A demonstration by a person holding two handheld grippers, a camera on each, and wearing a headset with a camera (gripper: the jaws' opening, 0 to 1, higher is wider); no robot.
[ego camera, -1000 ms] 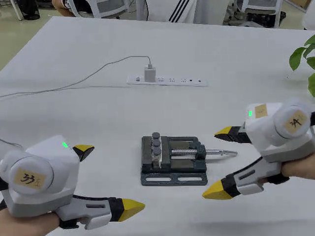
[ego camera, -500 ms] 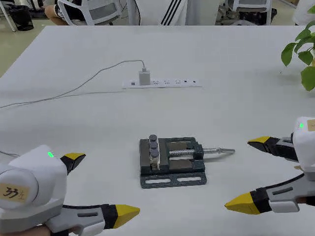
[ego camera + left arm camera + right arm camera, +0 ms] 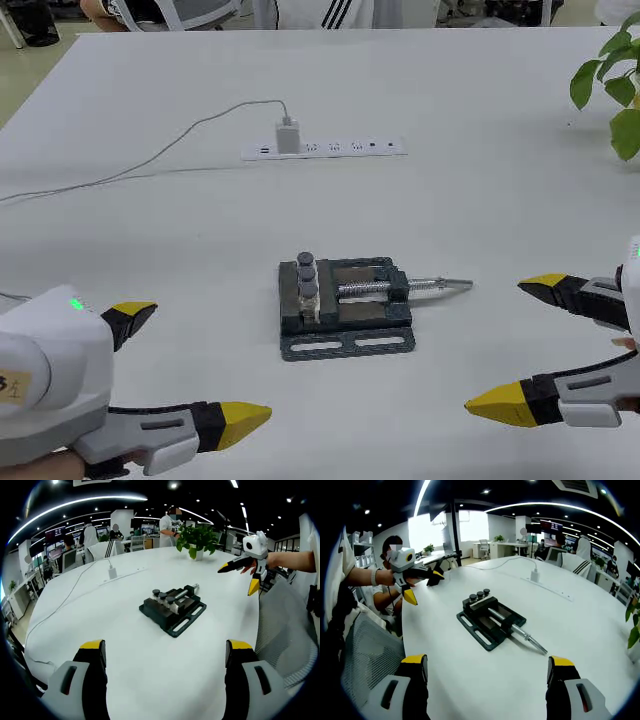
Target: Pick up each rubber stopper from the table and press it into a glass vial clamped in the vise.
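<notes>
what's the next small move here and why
Probably just lower both to the table and finish: the left hand-held gripper and right hand-held gripper are open, empty and clear of the vise, and each of the three vials there seems already capped by a dark stopper.

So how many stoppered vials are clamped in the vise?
3, in one row at the left end of the vise in the head view: far vial, middle vial, near vial. All three views agree, so hidden ones seem unlikely.
</notes>
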